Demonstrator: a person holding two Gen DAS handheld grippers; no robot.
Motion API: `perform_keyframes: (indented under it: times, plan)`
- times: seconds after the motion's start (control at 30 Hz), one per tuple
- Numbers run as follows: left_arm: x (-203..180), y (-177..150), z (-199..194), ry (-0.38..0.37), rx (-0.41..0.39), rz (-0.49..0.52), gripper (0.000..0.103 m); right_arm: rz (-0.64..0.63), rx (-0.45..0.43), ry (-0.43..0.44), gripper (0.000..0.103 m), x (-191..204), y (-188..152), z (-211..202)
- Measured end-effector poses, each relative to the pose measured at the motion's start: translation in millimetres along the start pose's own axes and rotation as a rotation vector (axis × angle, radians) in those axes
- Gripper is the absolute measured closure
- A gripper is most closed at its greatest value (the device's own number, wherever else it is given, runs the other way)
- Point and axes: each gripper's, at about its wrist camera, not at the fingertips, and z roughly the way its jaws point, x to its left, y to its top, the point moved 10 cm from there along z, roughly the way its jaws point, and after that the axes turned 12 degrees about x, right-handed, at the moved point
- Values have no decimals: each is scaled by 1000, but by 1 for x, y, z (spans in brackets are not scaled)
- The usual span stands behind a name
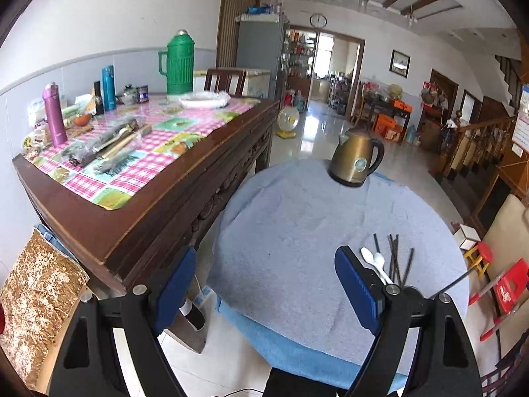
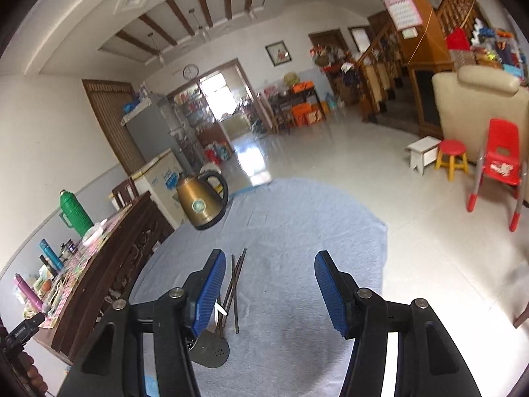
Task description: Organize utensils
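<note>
Several dark chopsticks (image 1: 396, 258) and two white spoons (image 1: 375, 259) lie on the round table's grey-blue cloth (image 1: 291, 225). My left gripper (image 1: 264, 287) is open and empty above the table's near edge, with the utensils just right of its right finger. In the right wrist view the chopsticks (image 2: 236, 284) lie beside the left finger, with a grey perforated utensil holder (image 2: 211, 350) lying on the cloth (image 2: 297, 225) below it. My right gripper (image 2: 269, 294) is open and empty above the cloth.
A brass electric kettle (image 1: 357, 158) stands at the table's far edge, also in the right wrist view (image 2: 201, 203). A wooden sideboard (image 1: 158, 205) with flasks and a green thermos (image 1: 178, 63) stands left. Red plastic chair (image 2: 499, 162), stools and stairs stand right.
</note>
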Motion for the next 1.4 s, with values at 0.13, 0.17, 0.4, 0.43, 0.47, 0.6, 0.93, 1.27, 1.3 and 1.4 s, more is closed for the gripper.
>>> perform_keyframes:
  times: [0.13, 0.17, 0.4, 0.43, 0.47, 0.6, 0.93, 1.27, 1.3, 1.4]
  plan:
    - [-2, 7, 45, 10, 75, 3, 17, 14, 90, 41, 43, -4, 5, 54]
    - [-4, 9, 58, 15, 96, 8, 17, 19, 117, 46, 43, -5, 6, 70]
    - [-30, 28, 161, 29, 247, 68, 17, 28, 295, 76, 43, -10, 19, 191]
    - [-36, 31, 174, 32, 265, 78, 17, 18, 321, 83, 44, -7, 20, 211]
    - [-44, 35, 191, 30, 286, 92, 17, 11, 339, 87, 46, -4, 21, 224]
    - [-80, 47, 241, 3, 339, 153, 17, -28, 450, 147, 59, 29, 21, 299]
    - [-164, 53, 311, -119, 417, 256, 24, -213, 631, 182, 62, 106, 2, 429]
    - [-205, 50, 339, -202, 484, 308, 52, -289, 722, 127, 95, 118, -23, 487]
    - [-210, 51, 340, -214, 487, 313, 54, -292, 728, 130, 95, 119, -24, 487]
    - [-232, 50, 342, -264, 502, 347, 60, -291, 677, 130, 95, 117, -17, 480]
